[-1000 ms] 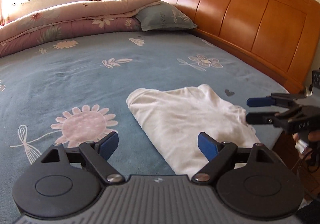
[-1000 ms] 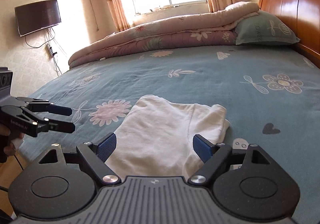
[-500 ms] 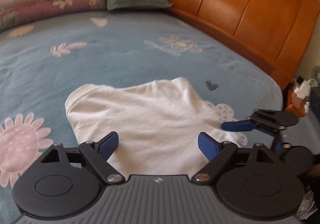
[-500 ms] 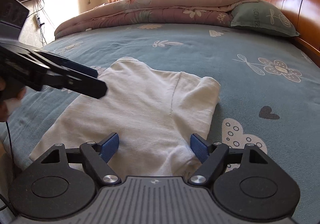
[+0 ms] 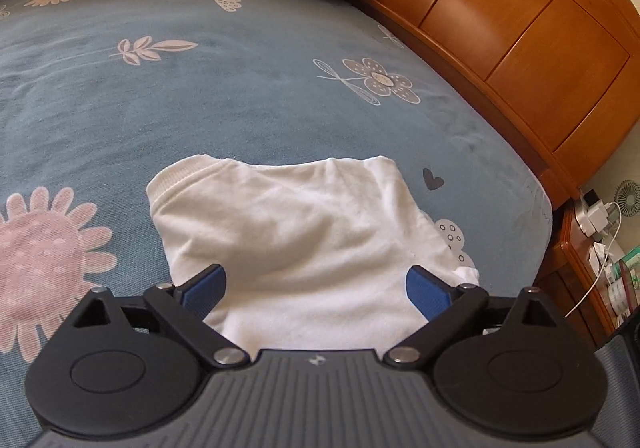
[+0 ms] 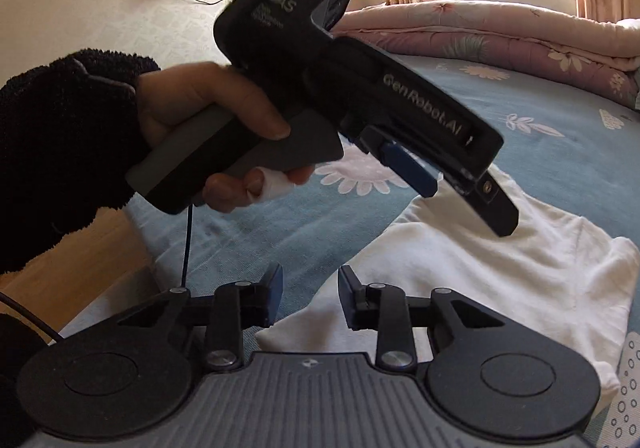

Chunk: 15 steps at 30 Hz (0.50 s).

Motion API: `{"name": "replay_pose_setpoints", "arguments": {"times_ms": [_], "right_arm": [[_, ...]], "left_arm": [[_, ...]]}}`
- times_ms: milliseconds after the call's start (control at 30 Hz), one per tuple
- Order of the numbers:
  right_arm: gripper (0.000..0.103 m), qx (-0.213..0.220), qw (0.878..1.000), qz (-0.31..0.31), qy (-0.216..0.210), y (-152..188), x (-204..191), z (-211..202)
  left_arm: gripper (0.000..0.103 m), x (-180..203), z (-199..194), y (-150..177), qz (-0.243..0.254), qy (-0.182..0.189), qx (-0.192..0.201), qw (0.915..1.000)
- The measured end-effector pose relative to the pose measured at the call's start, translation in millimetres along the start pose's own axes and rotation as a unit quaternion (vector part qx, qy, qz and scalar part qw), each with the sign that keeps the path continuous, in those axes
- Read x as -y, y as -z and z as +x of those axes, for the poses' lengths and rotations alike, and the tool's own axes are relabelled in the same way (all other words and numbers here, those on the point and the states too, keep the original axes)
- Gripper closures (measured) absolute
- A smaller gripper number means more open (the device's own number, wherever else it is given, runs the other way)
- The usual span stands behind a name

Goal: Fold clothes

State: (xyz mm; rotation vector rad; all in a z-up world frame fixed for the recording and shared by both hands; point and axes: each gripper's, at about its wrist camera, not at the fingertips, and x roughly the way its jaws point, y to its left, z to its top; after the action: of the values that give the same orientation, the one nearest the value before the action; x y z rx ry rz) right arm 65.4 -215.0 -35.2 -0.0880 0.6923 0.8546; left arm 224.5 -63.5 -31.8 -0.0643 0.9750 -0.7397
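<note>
A white knit T-shirt with a ribbed collar lies flat and partly folded near the edge of the bed, on a soft blue bedspread printed with pale flowers, leaves and small hearts. The left gripper hangs over the shirt's near part, its blue-padded jaws spread wide after just opening, touching no cloth that can be seen. A hand in a fuzzy black sleeve grips its grey handle. The right gripper sits at the shirt's near corner; its jaws have just been closing and stand narrow, a gap between the pads, with the corner of cloth below them; whether they pinch it I cannot tell. Beyond the shirt a curved, glossy orange wooden headboard borders the bed
</note>
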Motion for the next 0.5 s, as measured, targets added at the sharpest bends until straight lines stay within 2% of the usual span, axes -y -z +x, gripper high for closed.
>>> {"name": "replay_pose_setpoints", "arguments": {"times_ms": [100,200,267,400,500], "right_arm": [[0.068,-0.043,0.999,0.019,0.001,17,2,22],[0.068,-0.028,0.999,0.039,-0.002,16,2,10],[0.068,0.000,1.000,0.025,0.014,8,2,-10],[0.067,0.027,0.994,0.014,0.104,0,18,-41],[0.066,0.029,0.982,0.061,0.174,12,49,-48]], "left_arm": [[0.007,0,1,5,0.011,-0.012,-0.005,0.9999],[0.007,2,-3,6,0.019,-0.007,0.005,0.9998],[0.007,5,-7,2,0.031,-0.003,0.017,0.9994],[0.007,11,-8,-13,0.046,0.007,0.039,0.9982],[0.007,12,6,-15,0.048,0.023,0.039,0.9978]]}}
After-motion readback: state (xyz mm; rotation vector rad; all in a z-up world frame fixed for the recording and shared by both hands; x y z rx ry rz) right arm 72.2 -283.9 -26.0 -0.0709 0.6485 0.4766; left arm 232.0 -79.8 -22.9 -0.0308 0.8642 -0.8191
